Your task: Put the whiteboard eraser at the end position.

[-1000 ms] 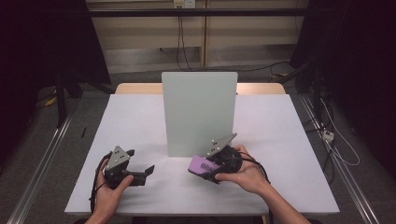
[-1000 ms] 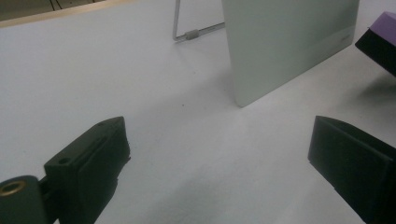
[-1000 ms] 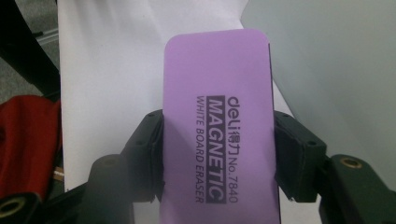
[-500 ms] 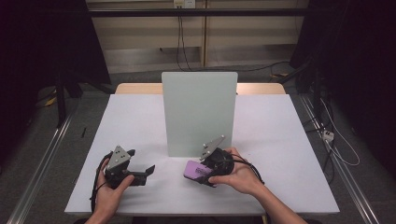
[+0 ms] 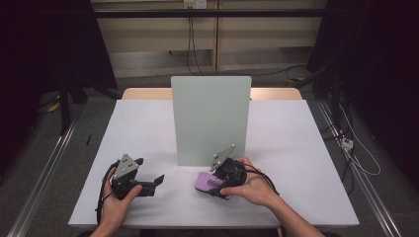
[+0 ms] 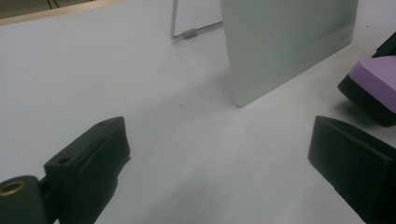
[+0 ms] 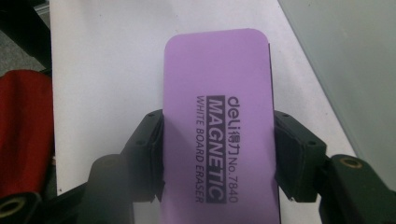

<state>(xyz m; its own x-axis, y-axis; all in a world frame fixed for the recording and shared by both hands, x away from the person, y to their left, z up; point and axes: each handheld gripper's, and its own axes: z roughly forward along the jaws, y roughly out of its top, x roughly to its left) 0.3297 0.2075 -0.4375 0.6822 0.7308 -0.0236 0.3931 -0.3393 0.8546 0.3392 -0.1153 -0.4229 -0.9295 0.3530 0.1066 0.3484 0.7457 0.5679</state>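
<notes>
We take the upright whiteboard panel (image 5: 211, 118) as landmark; it stands mid-table on the white table (image 5: 296, 148), on a wire foot (image 6: 189, 33) seen behind it in the left gripper view.

Right tongs (image 5: 211, 183): clamped on a purple magnetic whiteboard eraser (image 7: 217, 121). In the right gripper view both black pads press the eraser's long sides, the purple printed face toward the camera, text "deli MAGNETIC WHITE BOARD ERASER No.7840" readable. In the high view we see the eraser (image 5: 210, 181) just in front of the panel's lower right corner, near it but not touching. Whether it rests on the table or is lifted just off it, we cannot tell. The right hand (image 5: 249, 185) wraps the gripper body, and its grey three-cornered plate points up toward the panel.

Left tongs (image 5: 159, 178): wide, nothing between the jaws. The left gripper view shows bare table between the two black jaws, with the panel's bottom edge ahead and the eraser's purple top and dark underside (image 6: 373, 88) off to the right. In the high view the left hand (image 5: 118, 197) holds this gripper in front of the panel's left edge, well apart from it, jaws pointing toward the eraser side.

A red cloth-like thing (image 7: 23, 135) shows beyond the table edge in the right gripper view.
</notes>
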